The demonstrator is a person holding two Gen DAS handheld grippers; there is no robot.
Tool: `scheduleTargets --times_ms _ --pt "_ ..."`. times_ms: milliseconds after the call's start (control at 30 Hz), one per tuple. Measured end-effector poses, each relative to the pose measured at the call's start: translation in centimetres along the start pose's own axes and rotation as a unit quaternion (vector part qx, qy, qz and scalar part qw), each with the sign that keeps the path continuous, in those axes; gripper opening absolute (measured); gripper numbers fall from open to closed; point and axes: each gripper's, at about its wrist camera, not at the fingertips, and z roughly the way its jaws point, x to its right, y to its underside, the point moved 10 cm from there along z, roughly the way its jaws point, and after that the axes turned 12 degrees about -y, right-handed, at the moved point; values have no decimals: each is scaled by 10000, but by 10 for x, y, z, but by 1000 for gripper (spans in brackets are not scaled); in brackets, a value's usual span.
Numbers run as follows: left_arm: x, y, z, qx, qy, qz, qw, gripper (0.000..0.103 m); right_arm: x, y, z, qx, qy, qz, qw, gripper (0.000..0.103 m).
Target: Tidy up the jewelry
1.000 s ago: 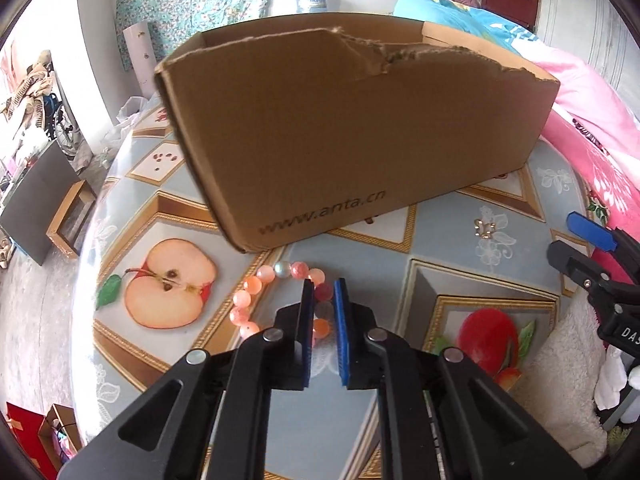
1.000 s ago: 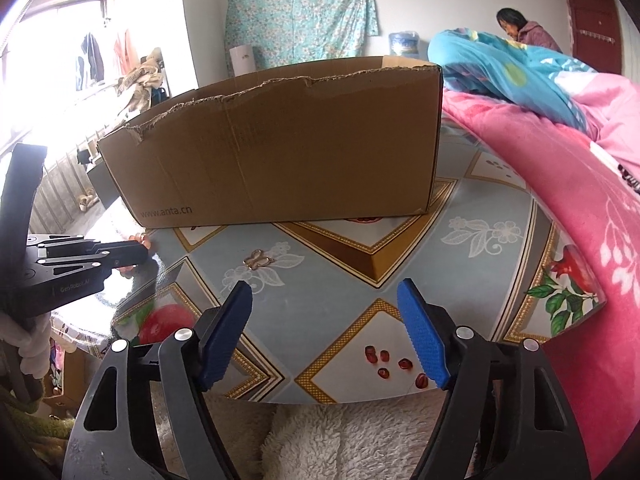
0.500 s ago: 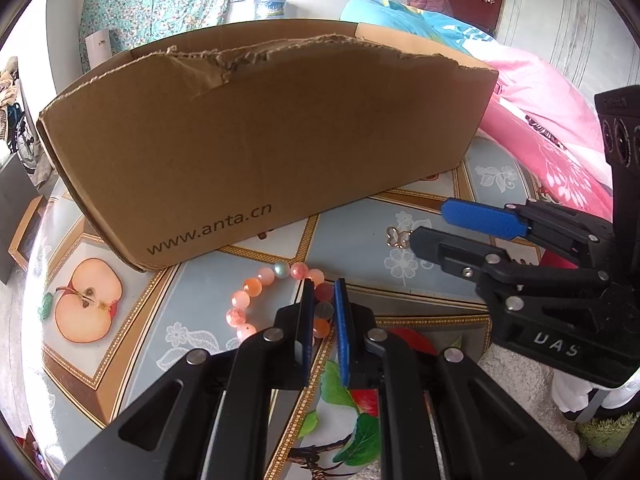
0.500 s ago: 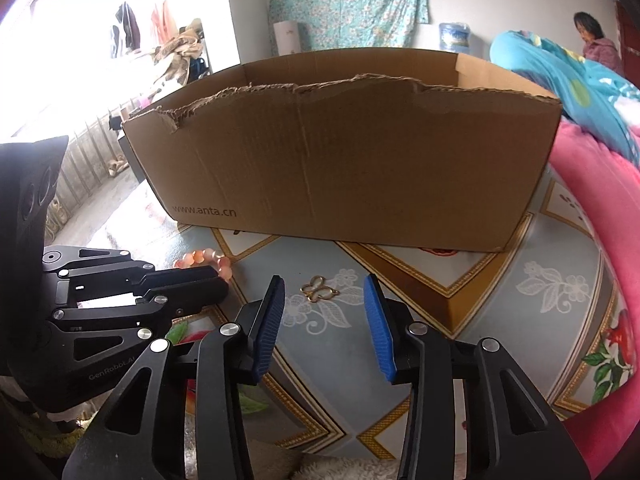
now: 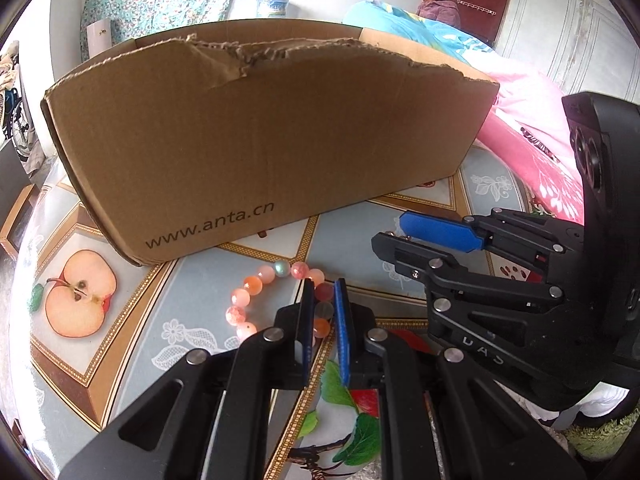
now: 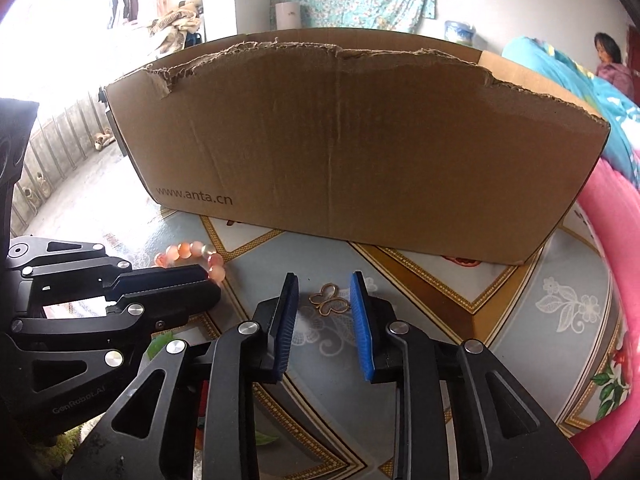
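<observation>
A bracelet of pink and orange beads (image 5: 256,285) lies on the patterned tablecloth in front of a cardboard box (image 5: 260,140). My left gripper (image 5: 324,292) is shut on its right side, with beads pinched between the blue pads. In the right wrist view the bracelet (image 6: 188,250) shows beyond the left gripper (image 6: 206,280). A small gold butterfly ornament (image 6: 329,300) lies flat on the cloth between the fingers of my right gripper (image 6: 324,282). Those jaws are closing, and the pads stand clear of the ornament on both sides. The right gripper (image 5: 390,242) also shows in the left wrist view, close to the left gripper's right.
The tall cardboard box (image 6: 360,140) with a torn top edge blocks the far side of the table (image 6: 540,312). A pink blanket (image 6: 608,240) lies along the right edge. A person (image 5: 434,0) sits far behind. Fluffy white fabric (image 5: 580,412) sits at the near edge.
The right gripper has swung left over the table to the gold butterfly and its jaws have narrowed around it. The left gripper keeps its hold on the bracelet and has turned slightly.
</observation>
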Motion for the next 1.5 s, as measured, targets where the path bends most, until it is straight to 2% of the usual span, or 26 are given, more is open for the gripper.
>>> scheduleTargets --times_ms 100,400,467,500,800,1033,1500 --pt "-1 0 -1 1 13 -25 10000 9 -2 -2 3 -71 -2 -105 9999 10" --pt "-3 0 -2 -4 56 -105 9999 9 13 2 -7 -186 -38 90 9998 9" --pt "-3 0 -2 -5 54 -106 9999 9 16 4 -9 -182 -36 178 9997 6" --pt "-3 0 -2 -7 55 -110 9999 9 18 4 -10 -185 -55 226 9996 0" --pt "-4 0 -2 -17 13 -95 10000 9 31 11 -24 -98 -52 525 9986 1" --pt "-3 -1 -1 0 -19 -55 10000 9 32 15 -11 -274 73 496 9984 1" --pt "-3 0 -1 8 15 -84 10000 9 36 2 13 -219 297 430 9984 2"
